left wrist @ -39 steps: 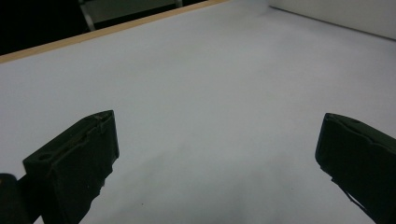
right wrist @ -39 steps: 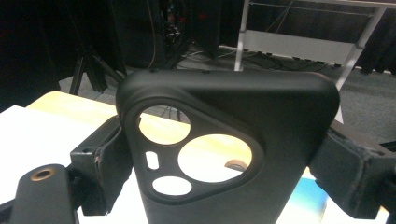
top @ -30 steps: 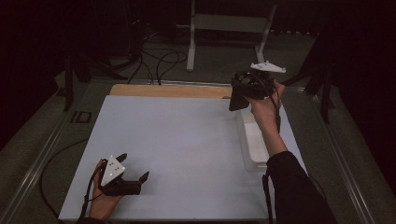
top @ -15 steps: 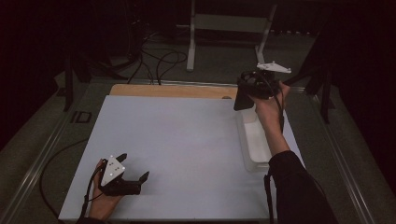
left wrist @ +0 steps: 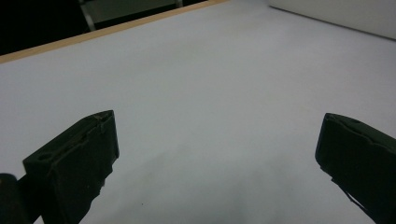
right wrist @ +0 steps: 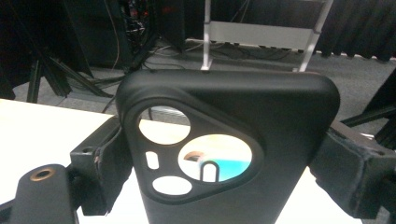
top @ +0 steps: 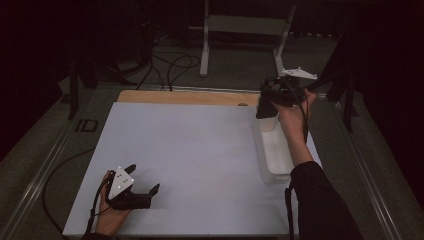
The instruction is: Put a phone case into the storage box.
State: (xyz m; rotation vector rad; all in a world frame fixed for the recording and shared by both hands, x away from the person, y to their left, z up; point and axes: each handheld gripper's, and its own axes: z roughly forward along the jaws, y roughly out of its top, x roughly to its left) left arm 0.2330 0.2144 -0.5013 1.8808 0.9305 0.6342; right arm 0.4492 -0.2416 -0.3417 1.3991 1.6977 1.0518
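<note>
Clamping a black phone case [right wrist: 229, 154] between its jaws, my right gripper [top: 267, 105] holds it upright, raised above the far end of the white tray [top: 275, 155]. My left gripper [top: 145, 192] rests spread wide, empty, on the white table sheet [top: 200, 150], well apart.

No readable text, label, brand, number or sign is found anywhere in these views. The matte black phone case [right wrist: 229, 154] with its camera cut-outs is left unmarked, and nothing is printed on the white tabletop [top: 190, 150] or the translucent white plastic tray [top: 275, 155].
</note>
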